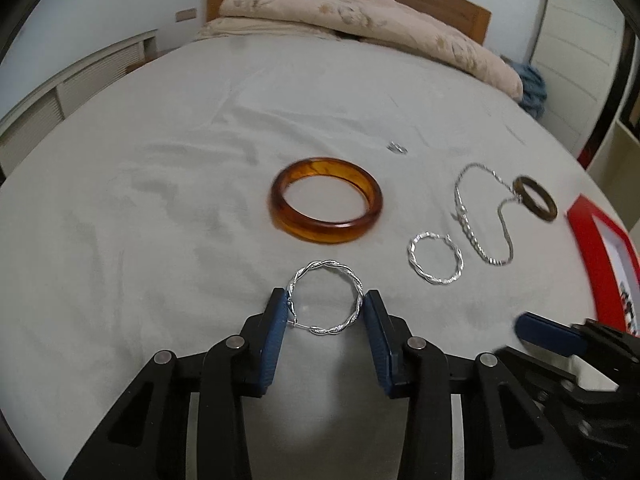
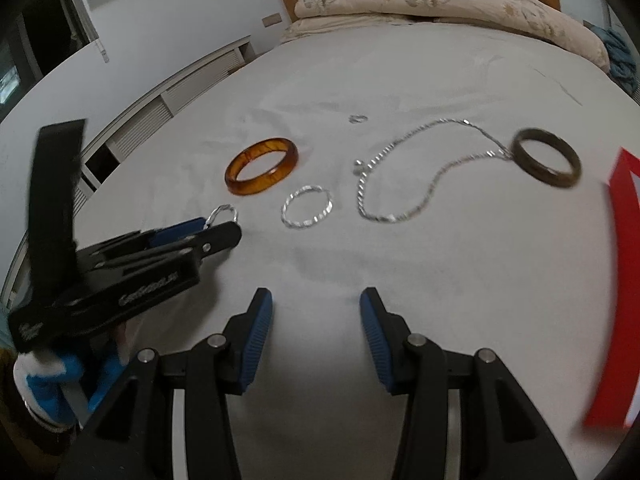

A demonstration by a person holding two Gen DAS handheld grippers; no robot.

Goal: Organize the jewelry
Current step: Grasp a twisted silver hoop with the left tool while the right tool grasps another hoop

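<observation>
Grey bed sheet carries the jewelry, with a beige quilt piled at the far headboard. Left gripper has its jaws narrowed around a twisted silver hoop earring, both blue pads touching its sides. Right gripper hovers with jaws partly apart and empty. Just beyond lie an amber bangle, a second twisted silver hoop, a silver chain and a dark brown ring. At far right, a red box.
</observation>
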